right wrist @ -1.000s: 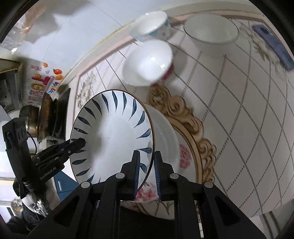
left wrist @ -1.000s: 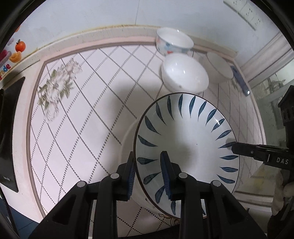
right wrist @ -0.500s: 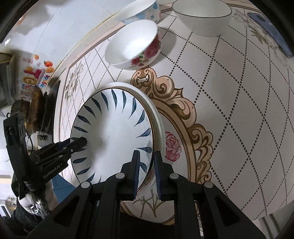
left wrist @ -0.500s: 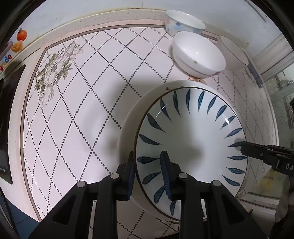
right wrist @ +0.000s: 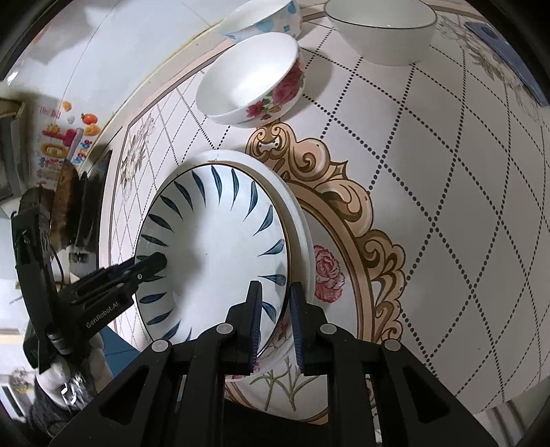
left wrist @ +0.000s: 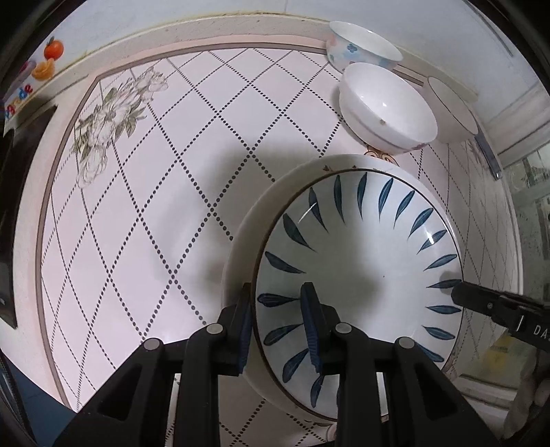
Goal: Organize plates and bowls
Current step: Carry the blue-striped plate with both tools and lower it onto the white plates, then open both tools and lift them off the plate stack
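Note:
A white plate with blue leaf strokes lies nested in a larger plain white plate on the tiled counter. My left gripper is shut on the leaf plate's near-left rim, one finger inside and one outside. It shows in the right wrist view as a black gripper held by a gloved hand. My right gripper straddles the opposite rim; its jaws are opening, and the pads still touch the rim between them. Its tip reaches in from the right in the left wrist view.
Behind the plates stand a rose-patterned bowl, a blue-flowered bowl and a black-rimmed bowl. A flowered plate edge shows under the stack. The wall runs along the back, and a dark stove lies left.
Both grippers sank with the leaf plate, which now lies in the white plate. The right gripper's fingers stand slightly wider apart than before.

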The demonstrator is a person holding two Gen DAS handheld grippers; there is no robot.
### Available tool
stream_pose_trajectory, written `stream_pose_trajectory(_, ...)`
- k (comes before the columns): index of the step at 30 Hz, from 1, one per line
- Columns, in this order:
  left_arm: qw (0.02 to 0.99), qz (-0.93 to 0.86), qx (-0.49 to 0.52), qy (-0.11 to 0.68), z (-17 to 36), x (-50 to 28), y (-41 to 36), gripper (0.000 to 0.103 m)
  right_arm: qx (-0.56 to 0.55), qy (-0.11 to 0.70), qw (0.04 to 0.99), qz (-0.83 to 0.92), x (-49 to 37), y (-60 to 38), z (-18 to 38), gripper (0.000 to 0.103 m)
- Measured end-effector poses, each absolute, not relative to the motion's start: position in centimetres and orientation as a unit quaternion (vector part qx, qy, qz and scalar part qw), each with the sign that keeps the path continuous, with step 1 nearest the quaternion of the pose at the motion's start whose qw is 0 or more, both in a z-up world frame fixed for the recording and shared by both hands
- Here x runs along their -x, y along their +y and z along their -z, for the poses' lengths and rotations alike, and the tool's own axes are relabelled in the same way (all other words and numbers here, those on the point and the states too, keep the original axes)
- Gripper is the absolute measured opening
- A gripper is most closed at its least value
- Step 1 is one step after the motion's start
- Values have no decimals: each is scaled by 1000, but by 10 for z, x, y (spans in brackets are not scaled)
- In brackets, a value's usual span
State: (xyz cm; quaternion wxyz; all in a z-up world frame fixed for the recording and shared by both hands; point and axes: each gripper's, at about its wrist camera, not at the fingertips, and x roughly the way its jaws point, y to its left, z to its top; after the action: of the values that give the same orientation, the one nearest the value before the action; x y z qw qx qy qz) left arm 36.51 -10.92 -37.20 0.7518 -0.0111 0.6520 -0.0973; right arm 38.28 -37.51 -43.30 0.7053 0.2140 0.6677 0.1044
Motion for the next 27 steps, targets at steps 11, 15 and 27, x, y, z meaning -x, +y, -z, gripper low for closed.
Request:
stream_pose_trajectory(11,760,73,9,646,347,-361,-101,25,-188,661,722,-81,-385,-367,413,27)
stream_pose_trajectory(15,773,72,-8,631,319,-352,-108,25,-157,657,734,-76,-379,-357,393,30)
stream_pose_trajectory(27,812,94,-3,575,208,-297,-100,25,-123,594,791,-83,-308,-332,276,52)
